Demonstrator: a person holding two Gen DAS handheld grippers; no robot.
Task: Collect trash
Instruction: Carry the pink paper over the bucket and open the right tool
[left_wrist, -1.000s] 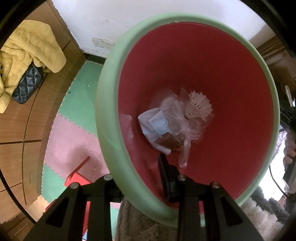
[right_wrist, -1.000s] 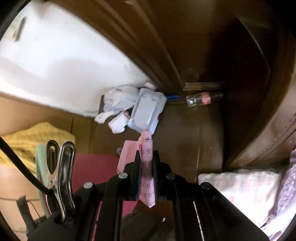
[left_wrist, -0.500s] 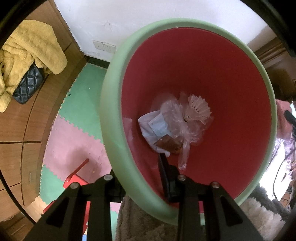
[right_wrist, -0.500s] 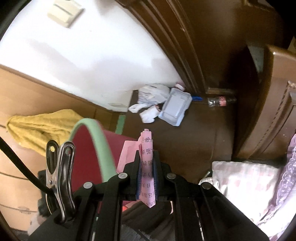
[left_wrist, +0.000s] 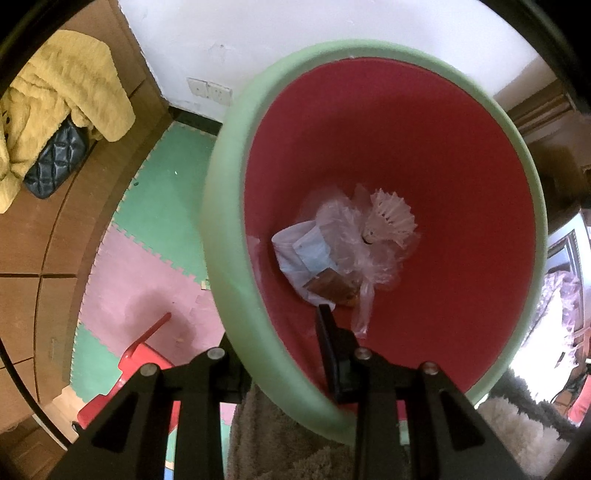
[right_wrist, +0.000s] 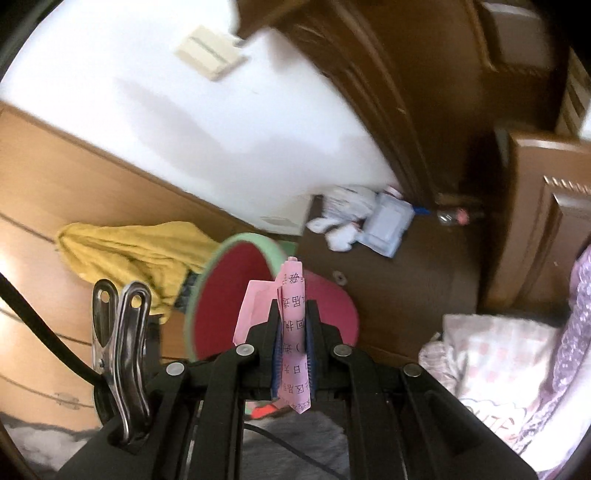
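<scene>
My left gripper (left_wrist: 280, 350) points straight down, shut on the near rim of a green bin (left_wrist: 221, 236) with a red inside; one finger is inside, the other outside. At the bin's bottom lie a crumpled clear plastic bag (left_wrist: 354, 236), a white-and-blue packet (left_wrist: 306, 251) and a brown wrapper (left_wrist: 328, 286). My right gripper (right_wrist: 291, 317) is shut on a folded pink paper slip (right_wrist: 291, 291) with printed characters, held just right of the bin's mouth (right_wrist: 229, 291). On the floor by the wall lie white crumpled bags (right_wrist: 343, 210), a pale blue packet (right_wrist: 388, 225) and a plastic bottle (right_wrist: 452, 216).
A yellow towel (left_wrist: 62, 110) and a black quilted bag (left_wrist: 55, 162) lie on wooden furniture at left. Green and pink foam mats (left_wrist: 147, 266) cover the floor, with a red plastic thing (left_wrist: 140, 354) on them. A dark wooden door (right_wrist: 424, 92) and pink bedding (right_wrist: 517, 362) stand at right.
My right gripper has risen with the pink slip; the bin has come into its view and the floor trash looks farther away. The left gripper keeps its hold on the bin.
</scene>
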